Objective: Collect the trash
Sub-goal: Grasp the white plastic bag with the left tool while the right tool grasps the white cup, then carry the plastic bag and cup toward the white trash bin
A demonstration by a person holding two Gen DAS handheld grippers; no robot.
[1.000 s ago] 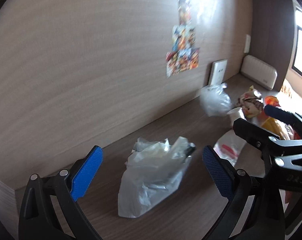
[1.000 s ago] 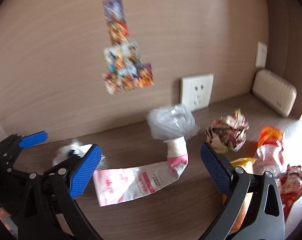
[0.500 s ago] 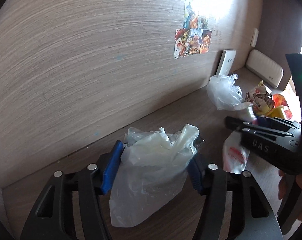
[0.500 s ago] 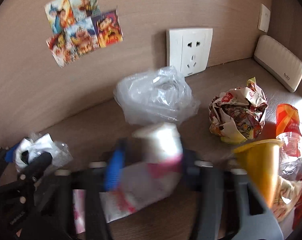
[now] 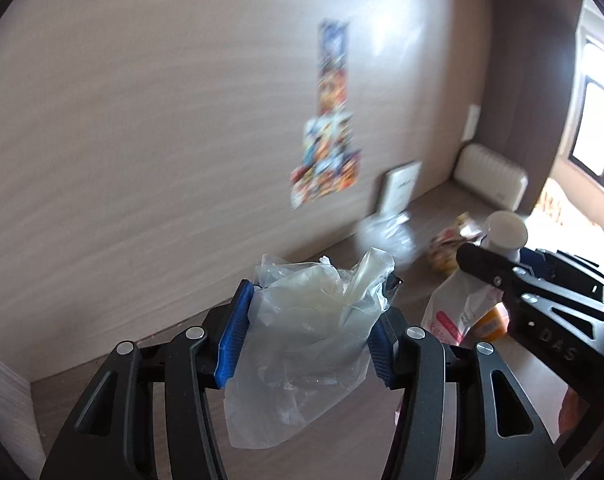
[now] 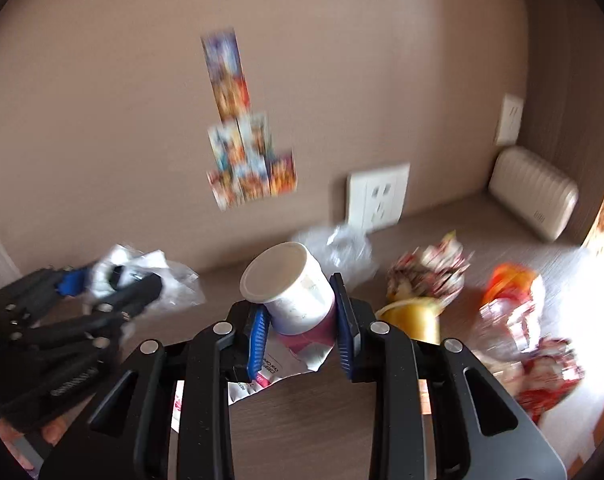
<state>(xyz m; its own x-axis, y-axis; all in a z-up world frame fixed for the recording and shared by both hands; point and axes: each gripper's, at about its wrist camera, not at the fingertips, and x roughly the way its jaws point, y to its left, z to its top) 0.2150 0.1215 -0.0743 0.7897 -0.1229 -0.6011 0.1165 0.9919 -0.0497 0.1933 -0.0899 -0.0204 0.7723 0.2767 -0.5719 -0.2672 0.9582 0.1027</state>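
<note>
The left gripper (image 5: 307, 334) had just been closing and pinched the clear plastic bag (image 5: 305, 344); its lower end hung free. The right gripper (image 6: 302, 330) pinched a white cup (image 6: 290, 286) with a pink wrapper (image 6: 298, 350), partly hidden. At two o'clock, the other trash (image 6: 425, 272) was blurred.

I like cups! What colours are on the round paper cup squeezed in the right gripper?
The paper cup is white with a pink band; the right wrist view shows it best.

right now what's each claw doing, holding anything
left claw: closed on the crumpled clear plastic bag.
right claw: closed on the white and pink plastic pouch with the round white cap.
</note>
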